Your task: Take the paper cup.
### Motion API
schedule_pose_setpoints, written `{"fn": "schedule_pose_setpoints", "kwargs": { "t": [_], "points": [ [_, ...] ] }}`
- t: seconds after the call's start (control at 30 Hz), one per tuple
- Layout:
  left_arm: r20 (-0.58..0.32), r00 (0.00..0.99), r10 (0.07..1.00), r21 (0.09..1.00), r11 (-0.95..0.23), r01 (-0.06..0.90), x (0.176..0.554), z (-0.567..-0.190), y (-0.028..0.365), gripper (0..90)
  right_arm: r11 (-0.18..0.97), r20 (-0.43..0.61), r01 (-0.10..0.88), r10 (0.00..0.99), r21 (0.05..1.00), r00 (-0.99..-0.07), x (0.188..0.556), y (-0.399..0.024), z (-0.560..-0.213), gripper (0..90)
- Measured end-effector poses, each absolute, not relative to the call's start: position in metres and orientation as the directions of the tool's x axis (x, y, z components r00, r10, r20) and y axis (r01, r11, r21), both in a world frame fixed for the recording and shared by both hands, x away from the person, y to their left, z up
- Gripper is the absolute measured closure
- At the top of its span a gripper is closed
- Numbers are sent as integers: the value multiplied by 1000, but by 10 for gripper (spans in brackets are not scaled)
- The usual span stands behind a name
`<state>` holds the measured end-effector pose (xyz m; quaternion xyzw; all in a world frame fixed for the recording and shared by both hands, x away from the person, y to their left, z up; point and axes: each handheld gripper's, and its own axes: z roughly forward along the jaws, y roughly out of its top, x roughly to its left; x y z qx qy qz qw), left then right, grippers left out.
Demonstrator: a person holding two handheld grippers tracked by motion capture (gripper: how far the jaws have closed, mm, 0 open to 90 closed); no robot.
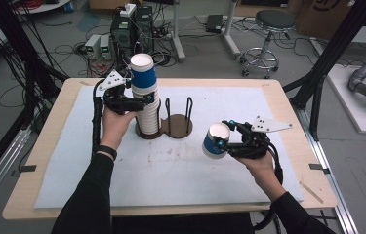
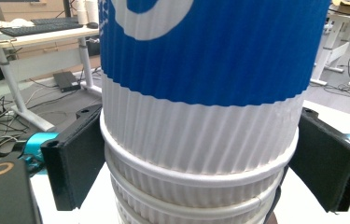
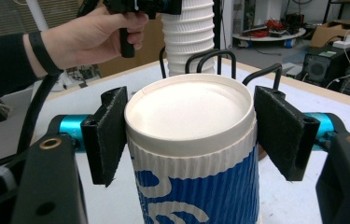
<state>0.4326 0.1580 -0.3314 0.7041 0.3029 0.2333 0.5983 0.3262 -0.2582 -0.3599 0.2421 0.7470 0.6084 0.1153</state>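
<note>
1. The right gripper (image 1: 225, 141) is clamped on a single paper cup (image 1: 215, 140), blue and white with a ribbed sleeve. In the right gripper view both black pads press the cup's sides just under its closed end.
2. In the high view that cup hangs above the worktop (image 1: 288, 122) at about 4 o'clock from the holder, well apart from it, tipped so its white end faces the camera.
3. The left gripper (image 1: 144, 100) is at the stack of cups (image 1: 146, 105), its jaws on either side of the stack. In the left gripper view the pads (image 2: 74, 163) flank the lower rim of the blue-banded cup; whether they press or merely stand beside it I cannot tell.
4. The stack stands upright in the left ring of a dark two-ring holder (image 1: 176, 126) near the worktop's centre, towards 12 o'clock.
5. The holder's right ring, at 3 o'clock of the stack, has two black wire loops (image 1: 189, 111) rising from it.
6. A pale mat (image 1: 171, 175) covers most of the worktop beneath everything.
</note>
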Motion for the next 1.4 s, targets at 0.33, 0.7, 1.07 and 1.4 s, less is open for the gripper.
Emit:
{"fn": "schedule_pose_setpoints", "kwargs": {
  "t": [0.33, 0.7, 1.07, 1.4],
  "points": [
    [-27, 711, 703, 983, -110, 146, 432, -331, 159, 110, 147, 126, 230, 508, 962, -852, 328, -258, -364, 300],
    [-5, 715, 699, 980, -139, 142, 429, -329, 160, 58, 148, 125, 232, 514, 961, -848, 329, -259, -365, 300],
    [4, 697, 717, 983, -130, 129, 408, -331, 181, 58, 148, 126, 234, 518, 961, -846, 328, -261, -365, 300],
    [-6, 704, 710, 984, -122, 131, 380, -344, 191, 58, 146, 122, 230, 525, 962, -843, 330, -262, -365, 300]
  ]
}}
